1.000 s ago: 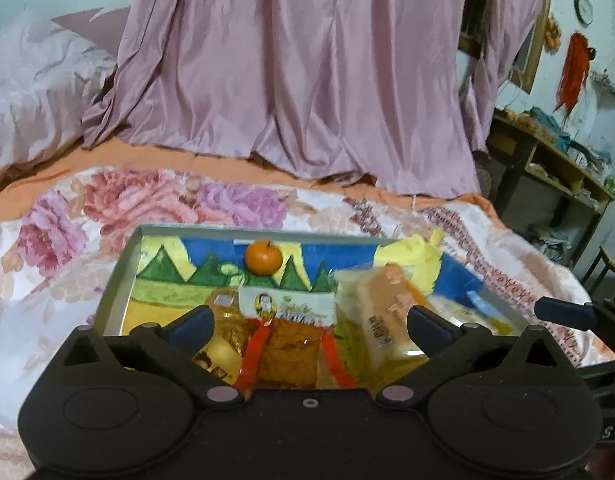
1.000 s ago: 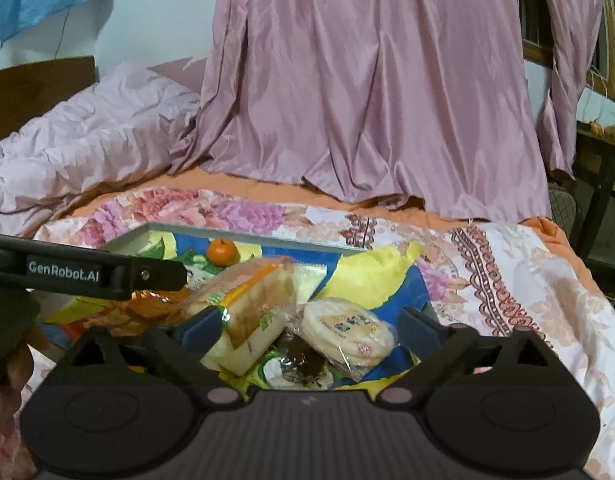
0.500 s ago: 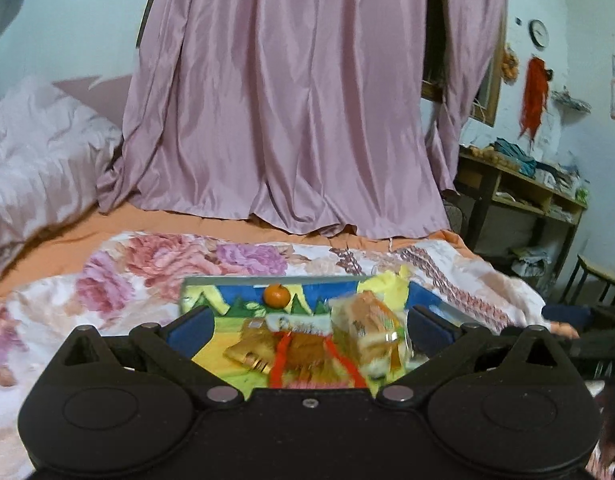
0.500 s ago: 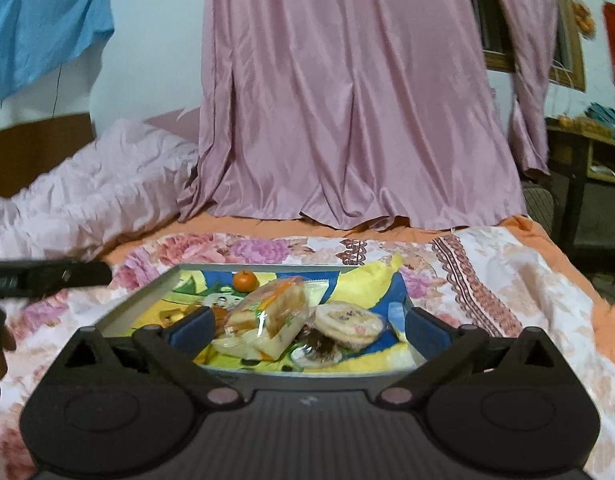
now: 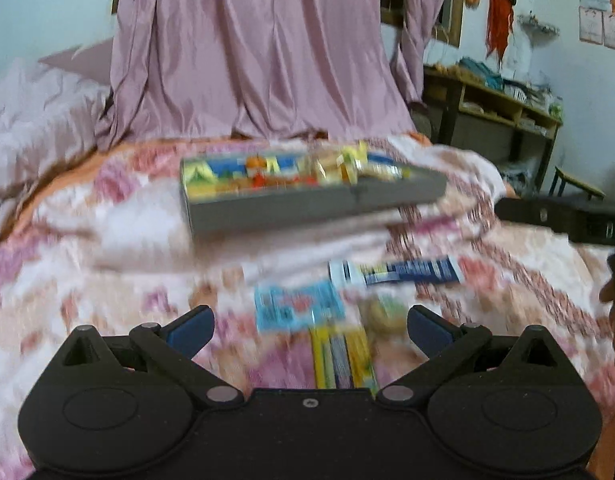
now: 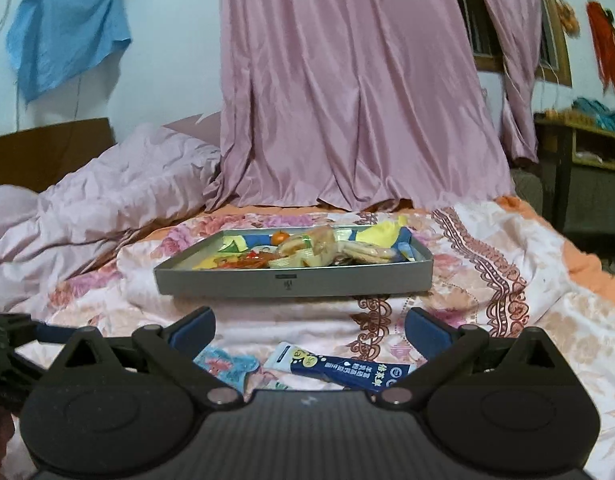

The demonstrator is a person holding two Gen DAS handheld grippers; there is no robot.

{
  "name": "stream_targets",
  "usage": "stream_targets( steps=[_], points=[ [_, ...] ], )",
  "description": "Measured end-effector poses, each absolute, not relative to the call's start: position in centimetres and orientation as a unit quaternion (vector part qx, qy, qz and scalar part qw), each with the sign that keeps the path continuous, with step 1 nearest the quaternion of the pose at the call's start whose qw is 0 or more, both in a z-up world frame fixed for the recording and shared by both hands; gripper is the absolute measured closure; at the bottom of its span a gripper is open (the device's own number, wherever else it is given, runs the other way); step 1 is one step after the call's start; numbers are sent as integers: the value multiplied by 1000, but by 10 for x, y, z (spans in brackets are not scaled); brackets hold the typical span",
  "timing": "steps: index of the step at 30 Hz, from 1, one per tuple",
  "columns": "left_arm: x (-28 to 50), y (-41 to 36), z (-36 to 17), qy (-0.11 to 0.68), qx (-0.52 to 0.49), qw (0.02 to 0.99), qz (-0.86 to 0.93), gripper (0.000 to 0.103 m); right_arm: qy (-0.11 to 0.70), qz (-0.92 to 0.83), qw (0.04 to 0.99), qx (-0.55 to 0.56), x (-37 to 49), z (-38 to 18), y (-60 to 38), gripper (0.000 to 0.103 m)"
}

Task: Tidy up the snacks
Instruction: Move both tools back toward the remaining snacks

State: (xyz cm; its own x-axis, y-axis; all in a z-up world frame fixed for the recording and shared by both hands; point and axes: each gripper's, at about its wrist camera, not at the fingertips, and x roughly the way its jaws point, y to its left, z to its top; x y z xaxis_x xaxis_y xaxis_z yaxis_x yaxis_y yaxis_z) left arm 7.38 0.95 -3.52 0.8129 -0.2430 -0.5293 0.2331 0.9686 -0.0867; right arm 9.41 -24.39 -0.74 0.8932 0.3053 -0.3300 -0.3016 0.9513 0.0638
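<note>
Both tongs spread wide, empty — left tongs (image 5: 310, 327), right tongs (image 6: 309, 328). Grey tray (image 6: 295, 281) of snacks sits on floral bedspread (image 6: 487, 280), further off. Loose on the bed just ahead — dark blue packet (image 6: 343, 370), light blue packet (image 6: 225, 368). Left view blurred.

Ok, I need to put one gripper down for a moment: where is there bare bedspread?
Free: the bedspread left of the grey tray, toward the pink quilt, and the stretch right of the tray. Crowded: the tray's right half, and the near strip with the blue packet and light-blue packet.
</note>
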Motion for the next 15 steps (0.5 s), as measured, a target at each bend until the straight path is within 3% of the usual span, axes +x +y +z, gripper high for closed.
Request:
stream_targets(
  steps=[15],
  points=[
    [75, 3, -69, 348, 10, 932, -98, 1, 241, 149, 958, 42, 88, -28, -243, 0]
  ],
)
